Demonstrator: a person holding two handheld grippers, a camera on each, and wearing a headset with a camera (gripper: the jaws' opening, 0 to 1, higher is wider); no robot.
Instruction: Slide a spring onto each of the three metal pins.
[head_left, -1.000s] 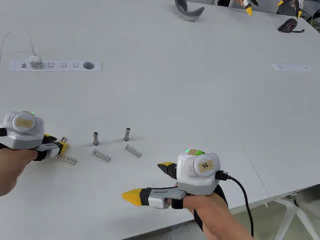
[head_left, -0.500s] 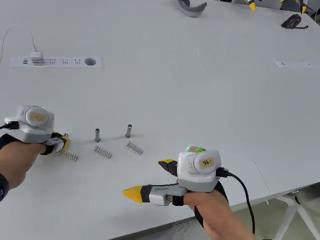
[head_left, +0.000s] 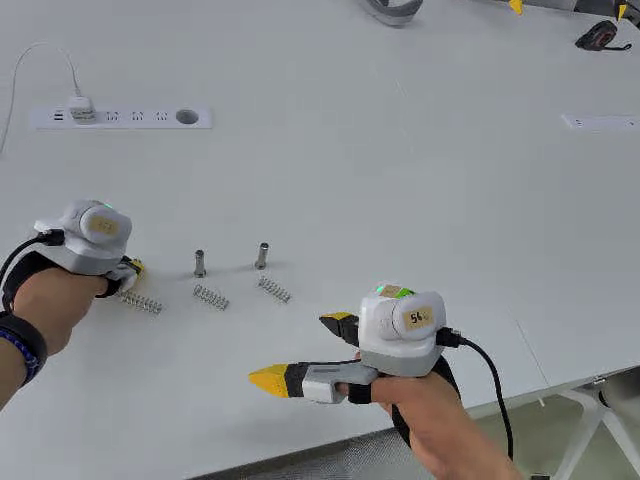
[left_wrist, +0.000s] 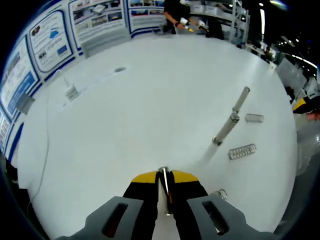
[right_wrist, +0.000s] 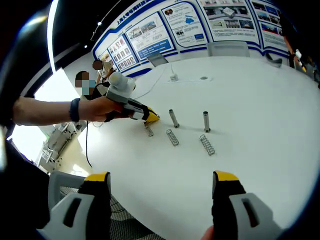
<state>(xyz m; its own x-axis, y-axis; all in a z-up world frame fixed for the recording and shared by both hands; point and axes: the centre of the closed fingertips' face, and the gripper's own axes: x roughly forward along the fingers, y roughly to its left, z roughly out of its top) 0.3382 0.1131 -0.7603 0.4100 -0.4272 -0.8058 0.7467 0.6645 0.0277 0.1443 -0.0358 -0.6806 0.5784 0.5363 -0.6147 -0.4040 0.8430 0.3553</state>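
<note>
Over the last second the left gripper (head_left: 130, 268) had rolled at the wrist, jaws pinched on the leftmost pin (left_wrist: 163, 182), its spring (head_left: 140, 301) loose at five o'clock, while the right gripper (head_left: 302, 351) hung with jaws wide apart, so no spring was yet threaded.

The left gripper (head_left: 129, 271) sits low at the left, its hand (head_left: 56, 300) behind it, jaws pinched on a metal pin (left_wrist: 164, 184). At the near right, the right gripper (head_left: 296, 350) points left with its jaws spread wide.
</note>
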